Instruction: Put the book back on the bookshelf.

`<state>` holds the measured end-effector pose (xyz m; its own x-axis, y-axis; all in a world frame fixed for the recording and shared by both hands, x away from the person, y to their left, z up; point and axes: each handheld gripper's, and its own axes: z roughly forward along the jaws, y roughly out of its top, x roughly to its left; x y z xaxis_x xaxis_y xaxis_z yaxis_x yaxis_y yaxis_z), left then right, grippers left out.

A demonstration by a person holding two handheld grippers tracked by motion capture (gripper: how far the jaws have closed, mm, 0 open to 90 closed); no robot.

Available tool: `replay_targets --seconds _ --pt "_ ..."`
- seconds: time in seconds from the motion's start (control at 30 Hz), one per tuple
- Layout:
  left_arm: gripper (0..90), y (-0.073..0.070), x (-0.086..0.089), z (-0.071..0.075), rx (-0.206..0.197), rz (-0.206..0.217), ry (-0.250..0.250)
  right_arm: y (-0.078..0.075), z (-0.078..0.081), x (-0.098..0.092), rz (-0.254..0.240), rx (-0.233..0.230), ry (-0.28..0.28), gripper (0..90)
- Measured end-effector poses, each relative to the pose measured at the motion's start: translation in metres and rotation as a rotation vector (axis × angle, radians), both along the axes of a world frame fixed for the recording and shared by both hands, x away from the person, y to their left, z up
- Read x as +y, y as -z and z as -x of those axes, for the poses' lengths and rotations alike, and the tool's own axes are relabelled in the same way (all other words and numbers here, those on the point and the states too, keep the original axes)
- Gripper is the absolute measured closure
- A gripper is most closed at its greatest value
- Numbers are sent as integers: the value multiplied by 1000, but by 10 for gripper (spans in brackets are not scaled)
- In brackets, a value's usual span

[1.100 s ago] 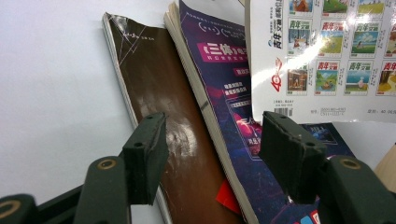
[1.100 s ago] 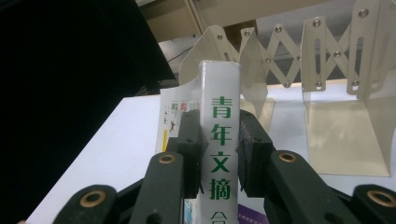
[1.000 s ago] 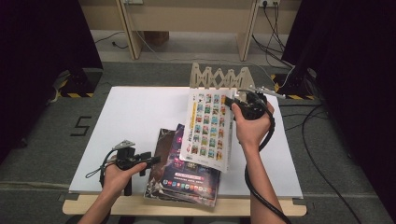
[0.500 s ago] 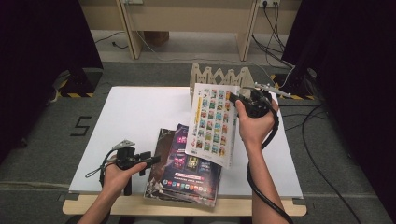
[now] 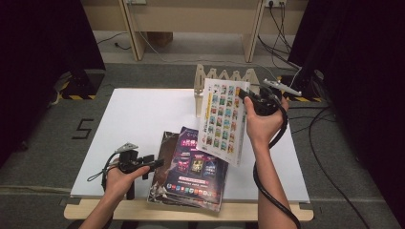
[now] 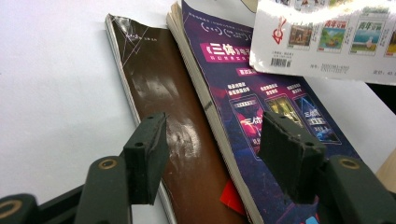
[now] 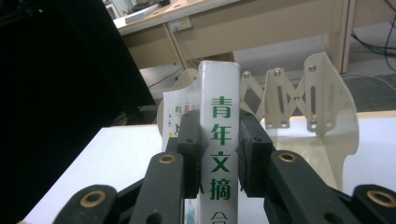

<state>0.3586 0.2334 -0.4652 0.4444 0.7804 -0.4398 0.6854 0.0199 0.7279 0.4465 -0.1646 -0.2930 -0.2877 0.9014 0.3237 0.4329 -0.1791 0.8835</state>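
**Thick white book carried by its spine toward the rack**

High view: a white table (image 5: 143,119) holds a folding wooden book rack (image 5: 224,78) at its far edge and two books stacked near the front, a purple-covered book (image 5: 198,167) on top of a brown book (image 5: 162,157). Above them, off the table and tilted, hangs the white book (image 5: 222,119) with rows of small pictures on its cover, just in front of the rack.

Right gripper (image 7: 219,154) pinches this book across its spine, both pads pressed flat on either side of the green lettering. Judging by its thickness, the book is fairly heavy and stiff as a block, with a glossy cover that could slip. Holding at the spine keeps the pages from fanning; a grip near the middle of its length should balance it best.

Left gripper (image 6: 210,144) rests low by the stacked books, its jaws spread and holding nothing.
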Motion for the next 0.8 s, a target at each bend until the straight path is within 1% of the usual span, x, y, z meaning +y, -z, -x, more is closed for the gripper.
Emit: replay_targets --seconds 0.3,0.33,0.8 --pt "411 0 0 0 -2 3 -5 -8 -2 -5 11 -23 32 744" --pt "411 0 0 0 0 4 -4 -9 -3 -6 12 -27 44 744" --pt "412 0 0 -1 0 2 -2 -16 -9 -11 18 -47 71 744"
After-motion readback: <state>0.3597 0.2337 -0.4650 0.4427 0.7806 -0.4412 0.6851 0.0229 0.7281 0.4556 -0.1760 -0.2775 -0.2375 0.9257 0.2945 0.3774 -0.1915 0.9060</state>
